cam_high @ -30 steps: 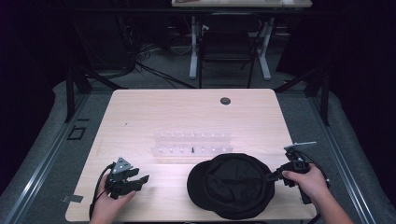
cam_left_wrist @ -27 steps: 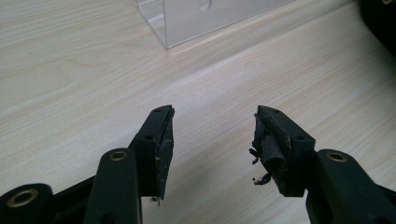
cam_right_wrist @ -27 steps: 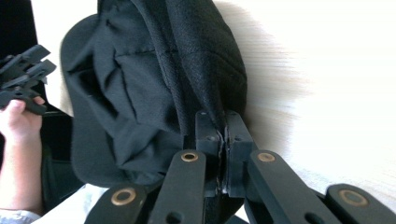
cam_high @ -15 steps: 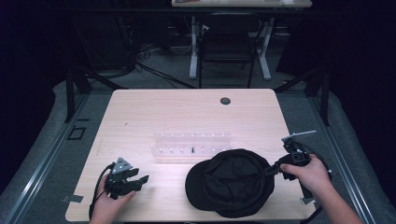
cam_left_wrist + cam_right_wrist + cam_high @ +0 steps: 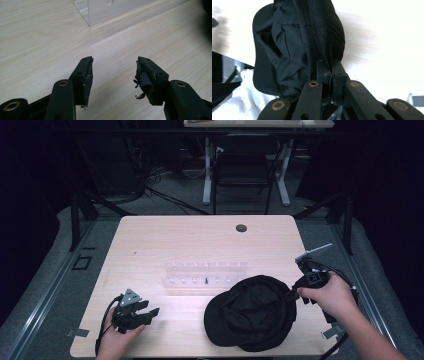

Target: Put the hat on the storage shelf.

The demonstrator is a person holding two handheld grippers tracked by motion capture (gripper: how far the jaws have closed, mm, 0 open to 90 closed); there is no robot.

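Black cap pinched at its rim, lower right of the high view.

L gripper [image 5: 150,312] sits lower left on the counter [image 5: 200,245], fingers [image 5: 85,75] apart w/ nothing btwn them. Clear plastic rack [image 5: 206,274] at center. Black cap [image 5: 252,312] lies inside-up lower center-right, right edge raised; R gripper [image 5: 291,291] fingers [image 5: 323,72] clamped tight on that edge.

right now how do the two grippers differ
The left gripper has its jaws apart with nothing between them; the right gripper is clamped shut on the black cap. The left sits low at the wooden table; the right holds the cap's edge lifted. Both have black jaws and are hand-held.
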